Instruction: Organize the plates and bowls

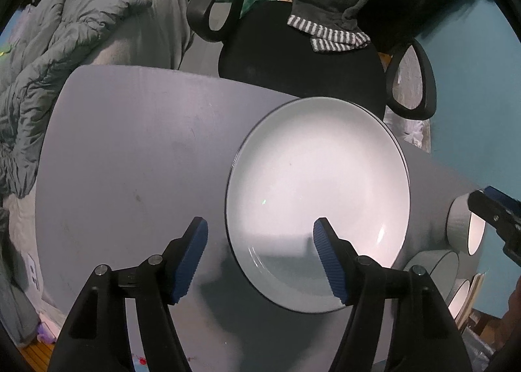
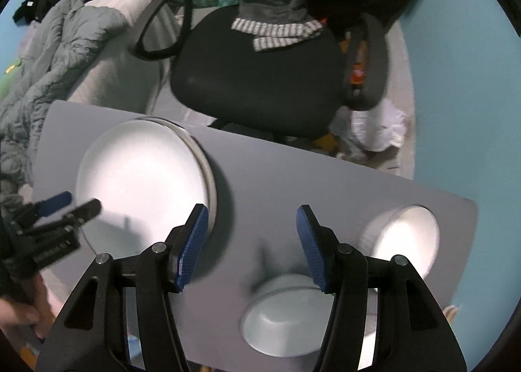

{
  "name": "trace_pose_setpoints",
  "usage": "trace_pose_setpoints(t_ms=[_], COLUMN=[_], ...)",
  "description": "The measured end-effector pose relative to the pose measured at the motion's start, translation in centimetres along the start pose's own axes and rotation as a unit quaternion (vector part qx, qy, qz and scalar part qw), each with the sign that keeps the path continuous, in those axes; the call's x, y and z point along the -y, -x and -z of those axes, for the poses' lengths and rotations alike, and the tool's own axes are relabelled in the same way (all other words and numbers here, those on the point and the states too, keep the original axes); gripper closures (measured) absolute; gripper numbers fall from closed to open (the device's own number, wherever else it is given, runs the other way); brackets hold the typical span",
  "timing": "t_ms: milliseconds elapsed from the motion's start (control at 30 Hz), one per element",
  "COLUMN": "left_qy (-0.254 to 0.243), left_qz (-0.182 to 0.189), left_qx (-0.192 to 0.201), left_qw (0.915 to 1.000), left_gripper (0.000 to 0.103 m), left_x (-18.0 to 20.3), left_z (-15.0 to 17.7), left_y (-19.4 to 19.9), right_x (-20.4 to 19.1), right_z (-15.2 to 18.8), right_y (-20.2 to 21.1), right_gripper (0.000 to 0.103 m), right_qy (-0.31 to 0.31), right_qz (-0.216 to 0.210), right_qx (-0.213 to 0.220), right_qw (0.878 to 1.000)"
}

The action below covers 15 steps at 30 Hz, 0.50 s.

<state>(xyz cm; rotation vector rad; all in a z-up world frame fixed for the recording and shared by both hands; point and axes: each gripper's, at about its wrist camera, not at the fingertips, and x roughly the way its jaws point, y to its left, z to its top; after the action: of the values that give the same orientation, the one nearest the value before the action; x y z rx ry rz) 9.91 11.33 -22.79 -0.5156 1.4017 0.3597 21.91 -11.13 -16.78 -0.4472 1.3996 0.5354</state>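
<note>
Hovering with jaws apart and empty, both the left gripper (image 1: 260,225) and right gripper (image 2: 252,212) hang over the grey table (image 1: 130,144). Right of centre lies the round white plate (image 1: 317,202); the pale bowls (image 2: 286,316) sit lower right, so I'd pinch one rim squarely before stacking.

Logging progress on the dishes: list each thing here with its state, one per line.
Plate: flat on table, empty, ungripped.
Near bowl: upright, empty.
Far bowl: upright, empty.
Left gripper: open, above plate edge.
Right gripper: open, holding nothing.
</note>
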Motion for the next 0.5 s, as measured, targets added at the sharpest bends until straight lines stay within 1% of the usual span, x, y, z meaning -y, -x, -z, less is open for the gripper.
trace_pose_setpoints(t_ms=[67,100,233,333,500], left_qy=[-0.006,-0.008,-0.012,-0.026,-0.055], left_qz=[-0.004,-0.006,-0.004,-0.007,-0.011], left_qx=[0.006,0.008,0.022,0.038,0.067], left_qw=[1.0,0.9999,0.9997,0.9989,0.9962], left_gripper=[0.034,0.034,0.034,0.032,0.029], left_x=[0.3,0.3,0.6,1.0,2.1], left_z=[0.5,0.8,1.9,2.8,4.2], left_y=[0.5,0.8,2.8,4.7,7.7], right_x=[0.6,1.0,2.2,3.0,3.6], right_z=[0.7,1.3,3.2,4.4,6.4], right_y=[0.6,1.0,2.3,3.5,6.0], right_gripper=[0.044,0.04,0.039,0.039,0.038], right_qy=[0.0,-0.001,-0.009,-0.023,-0.041], right_qz=[0.014,0.023,0.033,0.035,0.04], right_qx=[0.005,0.008,0.008,0.008,0.024], right_qw=[1.0,1.0,0.999,0.999,0.998])
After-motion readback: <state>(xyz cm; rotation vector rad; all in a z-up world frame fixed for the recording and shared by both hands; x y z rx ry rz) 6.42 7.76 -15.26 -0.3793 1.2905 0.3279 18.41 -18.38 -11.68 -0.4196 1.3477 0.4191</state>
